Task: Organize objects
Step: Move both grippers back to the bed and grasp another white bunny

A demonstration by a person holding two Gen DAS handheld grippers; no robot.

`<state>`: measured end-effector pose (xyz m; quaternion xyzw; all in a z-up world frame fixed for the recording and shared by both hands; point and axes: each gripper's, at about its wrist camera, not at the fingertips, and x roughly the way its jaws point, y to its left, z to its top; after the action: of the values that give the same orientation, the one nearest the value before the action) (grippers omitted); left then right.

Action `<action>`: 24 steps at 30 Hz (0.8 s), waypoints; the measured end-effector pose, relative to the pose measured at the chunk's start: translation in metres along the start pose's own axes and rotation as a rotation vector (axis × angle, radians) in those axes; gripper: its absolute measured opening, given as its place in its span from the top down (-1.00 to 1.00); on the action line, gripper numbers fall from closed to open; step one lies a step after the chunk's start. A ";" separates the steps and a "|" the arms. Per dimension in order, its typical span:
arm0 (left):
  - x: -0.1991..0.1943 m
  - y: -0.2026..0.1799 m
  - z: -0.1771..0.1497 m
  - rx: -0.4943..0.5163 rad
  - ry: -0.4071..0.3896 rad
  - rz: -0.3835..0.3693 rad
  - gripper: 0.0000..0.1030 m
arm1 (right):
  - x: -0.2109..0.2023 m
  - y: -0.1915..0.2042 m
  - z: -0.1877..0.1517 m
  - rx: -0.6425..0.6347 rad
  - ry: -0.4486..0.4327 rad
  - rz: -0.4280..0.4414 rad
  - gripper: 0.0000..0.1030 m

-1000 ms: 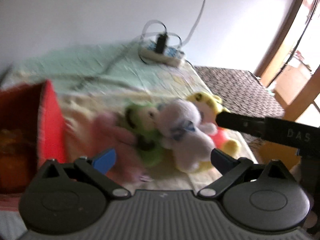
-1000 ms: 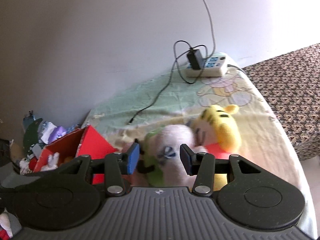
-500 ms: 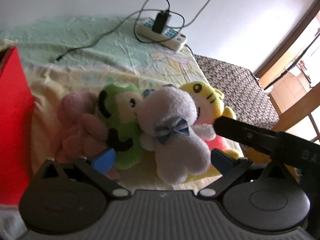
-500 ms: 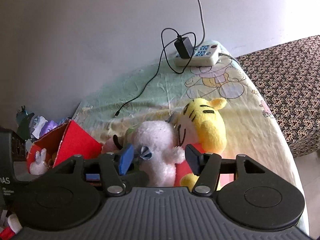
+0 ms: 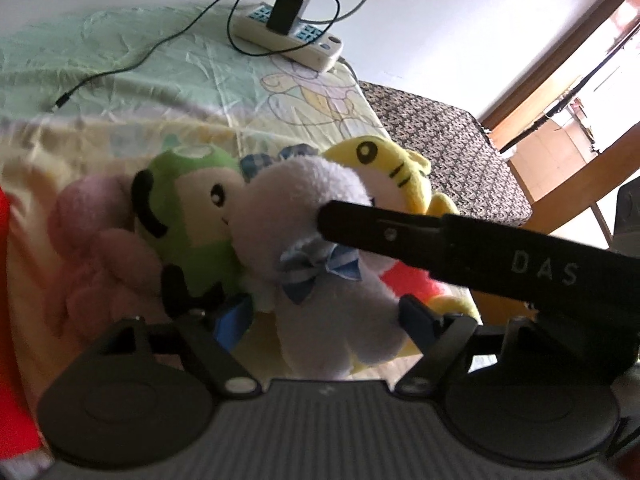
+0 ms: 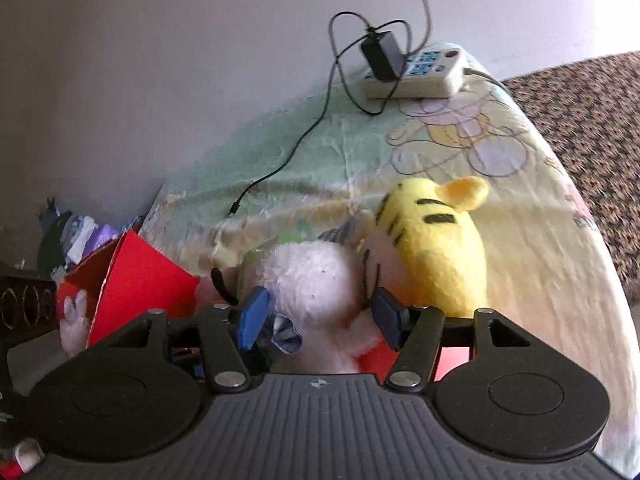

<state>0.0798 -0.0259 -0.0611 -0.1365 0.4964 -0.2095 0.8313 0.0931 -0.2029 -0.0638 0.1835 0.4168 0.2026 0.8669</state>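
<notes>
While the left gripper (image 5: 324, 316) closes its blue pads, the soft white plush toy with a blue bow (image 5: 320, 264) sits between them, low in the middle of the left view, body pointing toward the camera. A green plush frog (image 5: 188, 216) crowds its left side, a yellow plush tiger (image 5: 396, 168) its right.

In the right view, the right gripper (image 6: 316, 318) stands spread around the white toy's head, pads not squeezing. A red cardboard box (image 6: 132, 276) waits at the left.

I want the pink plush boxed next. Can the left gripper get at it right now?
Probably not directly: the left gripper is closing around the white plush, and the green plush crowds the pink plush beside it.
</notes>
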 end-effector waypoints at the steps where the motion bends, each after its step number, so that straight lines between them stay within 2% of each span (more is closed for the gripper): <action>1: 0.001 0.001 0.001 -0.002 0.004 -0.004 -0.56 | 0.003 0.001 0.000 -0.010 0.006 0.007 -0.20; 6: 0.005 0.001 0.002 0.003 0.013 0.004 -0.43 | 0.012 0.002 -0.002 -0.021 0.051 0.055 -0.17; 14: -0.005 -0.008 -0.003 0.046 -0.002 0.035 -0.32 | -0.004 0.003 -0.004 -0.035 0.051 0.079 0.05; 18: -0.019 -0.019 -0.010 0.082 -0.033 0.048 -0.28 | -0.015 0.009 -0.008 -0.056 0.048 0.082 0.08; 19: -0.023 -0.022 -0.011 0.087 -0.038 0.039 -0.22 | -0.018 0.012 -0.010 -0.068 0.050 0.082 0.09; 24: -0.037 -0.035 -0.023 0.133 -0.060 0.074 -0.22 | -0.032 0.024 -0.019 -0.083 0.018 0.084 0.11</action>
<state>0.0366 -0.0397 -0.0283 -0.0686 0.4608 -0.2068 0.8604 0.0548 -0.1954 -0.0429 0.1630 0.4078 0.2573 0.8607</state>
